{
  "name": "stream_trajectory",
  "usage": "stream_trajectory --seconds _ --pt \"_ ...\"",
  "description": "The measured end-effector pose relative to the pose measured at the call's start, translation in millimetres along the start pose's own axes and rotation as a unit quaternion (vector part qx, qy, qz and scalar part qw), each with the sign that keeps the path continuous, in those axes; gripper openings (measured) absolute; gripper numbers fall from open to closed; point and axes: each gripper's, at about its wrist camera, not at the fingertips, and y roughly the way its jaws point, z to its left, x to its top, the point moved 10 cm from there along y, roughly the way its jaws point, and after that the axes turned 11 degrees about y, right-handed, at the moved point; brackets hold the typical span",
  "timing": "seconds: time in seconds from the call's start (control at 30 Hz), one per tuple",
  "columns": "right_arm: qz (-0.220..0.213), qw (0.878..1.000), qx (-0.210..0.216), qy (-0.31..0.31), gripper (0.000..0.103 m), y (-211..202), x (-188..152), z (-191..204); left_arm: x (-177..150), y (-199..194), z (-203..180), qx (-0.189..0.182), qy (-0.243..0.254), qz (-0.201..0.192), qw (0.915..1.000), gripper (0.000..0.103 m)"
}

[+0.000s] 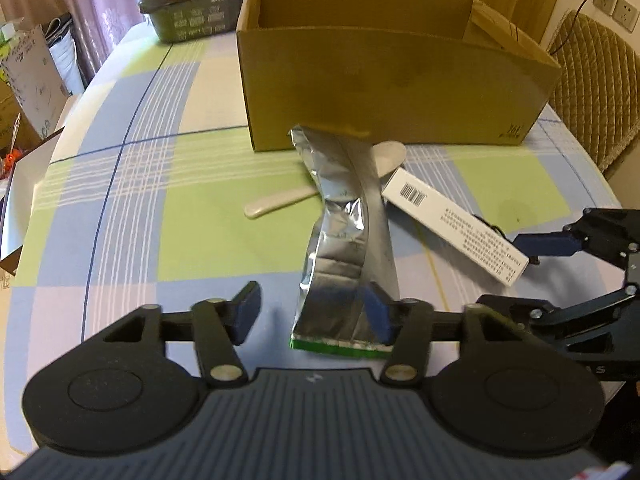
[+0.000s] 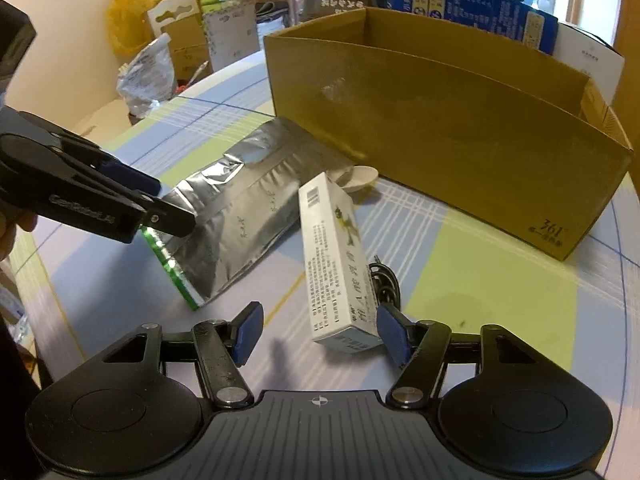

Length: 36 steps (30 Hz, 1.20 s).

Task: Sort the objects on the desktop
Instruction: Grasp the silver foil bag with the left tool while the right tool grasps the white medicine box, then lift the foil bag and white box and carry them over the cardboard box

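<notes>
Checked green-and-blue tablecloth [image 1: 160, 208] is seen lying bare to the left in the left wrist view, closed off ahead by the brown cardboard box [image 1: 384, 88]. Left gripper [image 1: 312, 312] is held low with jaws spread; the crinkled silver foil pouch [image 1: 344, 240] touches its right pad. Over to the right wrist view: right gripper [image 2: 320, 332] is held unclenched, the white printed carton [image 2: 336, 256] lying just inside its right finger.

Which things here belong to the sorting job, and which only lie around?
Job: silver foil pouch, white carton, white spoon, black cable, open cardboard box.

Lying about: stacked boxes behind, yellow bag, chair.
</notes>
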Motion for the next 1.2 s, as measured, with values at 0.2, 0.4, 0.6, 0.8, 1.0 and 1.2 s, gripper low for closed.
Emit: stream_trajectory --seconds 0.2,0.4,0.6,0.8,1.0,1.2 --pt "-0.008 0.999 -0.018 -0.027 0.044 9 9 4 9 4 -4 -0.006 0.003 -0.011 0.9999 0.061" --pt "-0.002 0.999 -0.03 -0.023 0.025 27 16 1 15 10 -7 -0.009 0.013 -0.013 0.9998 0.064" --pt "0.011 0.996 -0.031 0.081 0.023 18 13 -26 24 21 -10 -0.032 0.011 -0.008 0.9994 0.065" --pt "0.018 0.994 -0.025 0.106 0.023 8 9 -27 35 47 -20 -0.054 0.023 0.022 0.998 0.065" --pt "0.017 0.994 -0.028 0.1 0.023 5 2 -24 39 69 -25 -0.051 0.044 0.06 0.9959 0.055" --pt "0.016 0.993 -0.031 0.113 0.023 -4 -3 -27 28 64 -27 -0.051 0.036 0.073 0.9953 0.045"
